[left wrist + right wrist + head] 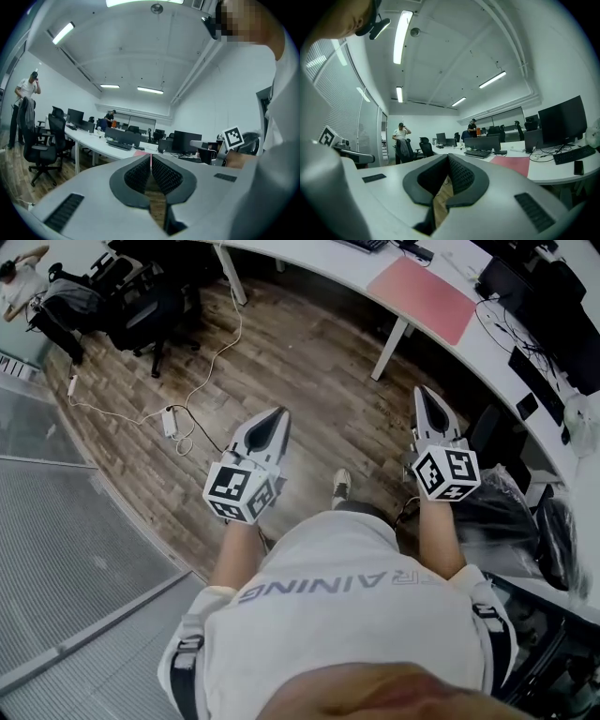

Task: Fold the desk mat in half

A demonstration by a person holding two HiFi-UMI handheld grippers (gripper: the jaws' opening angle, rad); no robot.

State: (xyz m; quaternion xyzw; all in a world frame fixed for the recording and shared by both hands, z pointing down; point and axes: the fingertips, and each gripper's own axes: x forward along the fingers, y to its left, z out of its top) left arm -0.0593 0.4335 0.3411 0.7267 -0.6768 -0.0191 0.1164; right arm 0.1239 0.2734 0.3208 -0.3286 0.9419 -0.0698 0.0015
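Head view: the pink desk mat (422, 298) lies flat on the white counter (323, 263) at upper right, its long axis running upper-left to lower-right.
Left gripper view: the left gripper (151, 158) has its fingers (166, 176) clenched and empty.
Right gripper view: the right gripper (448, 159) is likewise clenched and empty, with the mat right of centre.

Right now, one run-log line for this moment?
phase: not started | left gripper: shut, empty | right gripper: shut, empty | desk mat: flat on desk, unfolded, neither gripper on it

Wooden floor (309, 381) lies open from the left hand-held gripper (278, 414) and right hand-held gripper (423, 392) to the tabletop's (323, 261) near edge. A white leg (389, 351) stands there; monitors (536, 381) crowd its right end.
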